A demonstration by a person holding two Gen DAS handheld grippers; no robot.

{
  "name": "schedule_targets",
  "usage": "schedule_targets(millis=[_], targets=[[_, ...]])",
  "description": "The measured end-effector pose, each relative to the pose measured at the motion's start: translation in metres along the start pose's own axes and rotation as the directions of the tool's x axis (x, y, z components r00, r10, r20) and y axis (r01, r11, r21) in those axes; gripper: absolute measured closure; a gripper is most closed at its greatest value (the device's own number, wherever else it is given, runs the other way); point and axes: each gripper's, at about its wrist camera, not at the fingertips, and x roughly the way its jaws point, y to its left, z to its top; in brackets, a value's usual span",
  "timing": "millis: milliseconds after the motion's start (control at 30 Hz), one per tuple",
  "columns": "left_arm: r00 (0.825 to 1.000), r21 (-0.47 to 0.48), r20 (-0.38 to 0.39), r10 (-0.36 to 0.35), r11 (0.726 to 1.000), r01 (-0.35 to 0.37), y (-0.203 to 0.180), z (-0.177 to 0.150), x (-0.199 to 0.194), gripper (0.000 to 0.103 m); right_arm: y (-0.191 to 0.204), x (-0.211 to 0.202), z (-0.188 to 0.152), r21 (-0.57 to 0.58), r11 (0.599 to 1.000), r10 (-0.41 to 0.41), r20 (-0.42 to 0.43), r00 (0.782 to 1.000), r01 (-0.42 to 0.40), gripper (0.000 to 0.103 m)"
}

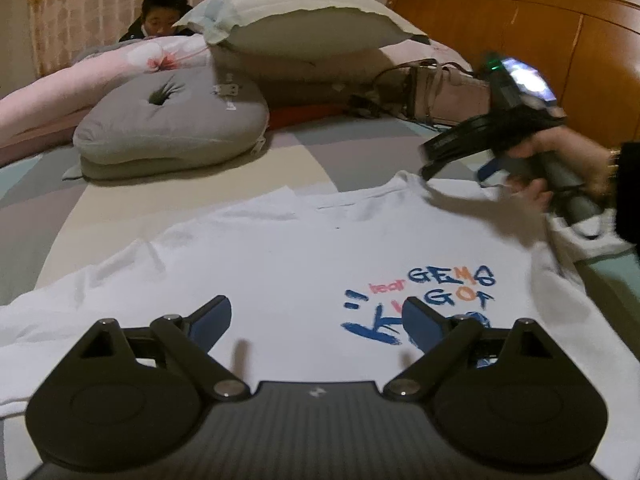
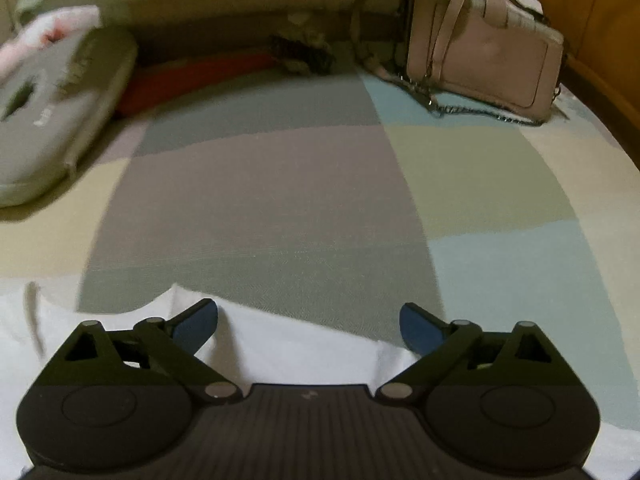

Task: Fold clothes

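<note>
**White T-shirt spread on the bed, both hand-held grippers open**

In the left wrist view, a grey cushion [image 1: 172, 124] sits at upper left. Your left hand-held gripper [image 1: 316, 320] hovers at the bottom centre with its jaws spread and empty, over the white T-shirt [image 1: 280, 256] lying flat across the checked bed [image 1: 304, 152]. At right, your right hand-held gripper [image 2: 309, 322] is at the shirt's far edge, jaws apart, holding nothing. A pink handbag [image 2: 488, 44] lies at upper right.

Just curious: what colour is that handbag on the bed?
Pale dusty pink handbag with a dark chain strap; right wrist view shows it best.
</note>
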Motion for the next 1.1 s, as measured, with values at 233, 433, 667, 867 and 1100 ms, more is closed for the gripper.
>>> schedule_targets(millis=[233,433,667,867,1100], targets=[[1.0,-0.007,0.003,-0.006,1.0,0.006,0.0,0.0,0.001,0.011,-0.044,-0.033,-0.028,0.15,0.972,0.19,-0.059,0.98,-0.179,0.0],[1.0,0.005,-0.001,-0.02,1.0,0.02,-0.005,0.0,0.004,0.011,-0.074,-0.026,-0.044,0.221,0.955,0.2,0.004,0.98,-0.196,0.0],[0.999,0.041,0.002,-0.032,0.999,0.032,-0.017,0.0,0.002,0.011,-0.093,-0.061,-0.052,0.222,0.951,0.202,0.082,0.976,-0.215,0.004],[0.997,0.077,0.034,-0.072,0.995,0.07,-0.031,0.003,-0.011,0.01,-0.152,-0.164,-0.123,0.234,0.953,0.158,0.158,0.975,-0.192,0.004],[0.995,0.099,-0.023,-0.094,0.99,0.096,-0.057,0.003,-0.019,0.008,-0.245,-0.216,-0.232,0.48,0.852,0.114,0.216,0.97,-0.208,0.004]])
